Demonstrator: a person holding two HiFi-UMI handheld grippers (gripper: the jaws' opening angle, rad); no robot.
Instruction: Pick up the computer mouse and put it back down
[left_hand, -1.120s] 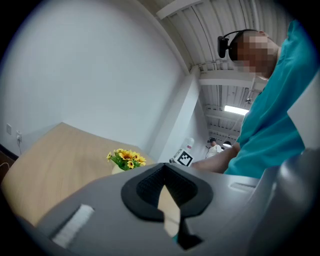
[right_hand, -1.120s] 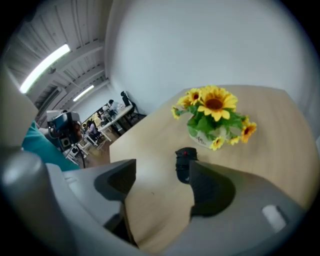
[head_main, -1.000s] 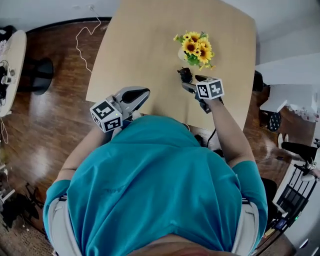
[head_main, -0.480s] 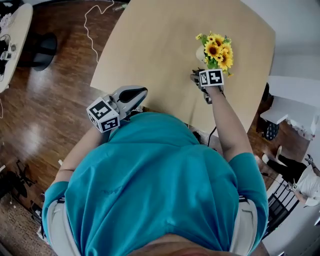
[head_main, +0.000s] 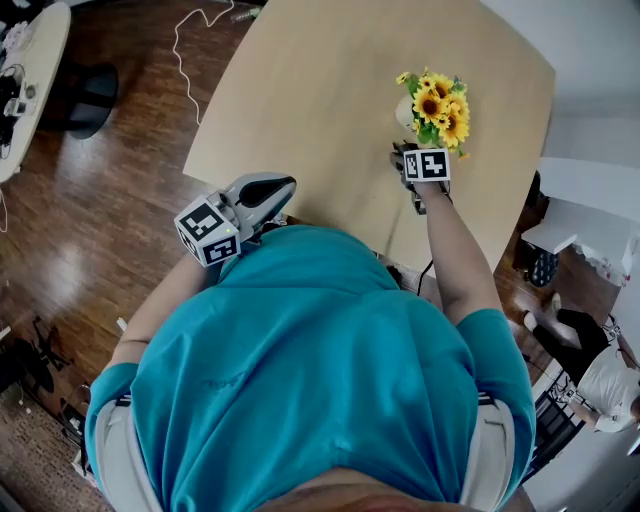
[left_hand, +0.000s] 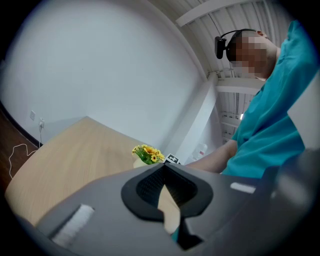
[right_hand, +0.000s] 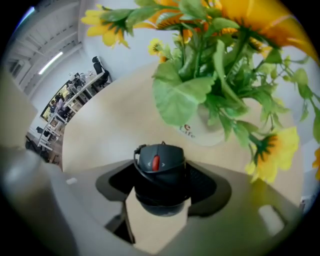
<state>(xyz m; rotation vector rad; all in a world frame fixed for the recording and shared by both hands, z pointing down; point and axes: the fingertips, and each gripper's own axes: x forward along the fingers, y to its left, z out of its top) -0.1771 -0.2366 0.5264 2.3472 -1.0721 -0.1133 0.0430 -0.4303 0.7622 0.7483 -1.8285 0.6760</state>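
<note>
A black computer mouse (right_hand: 160, 177) with a red wheel lies on the tan table (head_main: 330, 90), its cable looped around it. It sits just in front of the sunflower pot (right_hand: 197, 132). My right gripper (right_hand: 161, 192) points steeply down over it; its jaws have just been closing, and the pads now press the mouse's two sides. In the head view the right gripper (head_main: 408, 165) covers most of the mouse. My left gripper (head_main: 288, 186) hovers at the table's near edge, shut and holding nothing, far left of the mouse.
A bunch of artificial sunflowers (head_main: 437, 100) in a white pot stands right behind the mouse, leaves overhanging the right gripper (right_hand: 190, 95). A white cable (head_main: 185, 60) lies on the wooden floor left of the table. A black stool base (head_main: 85, 95) stands at far left.
The right gripper has come down next to the flowers and now straddles the mouse, where earlier it stood open beside it. The left gripper has shifted a little at the table's edge.
</note>
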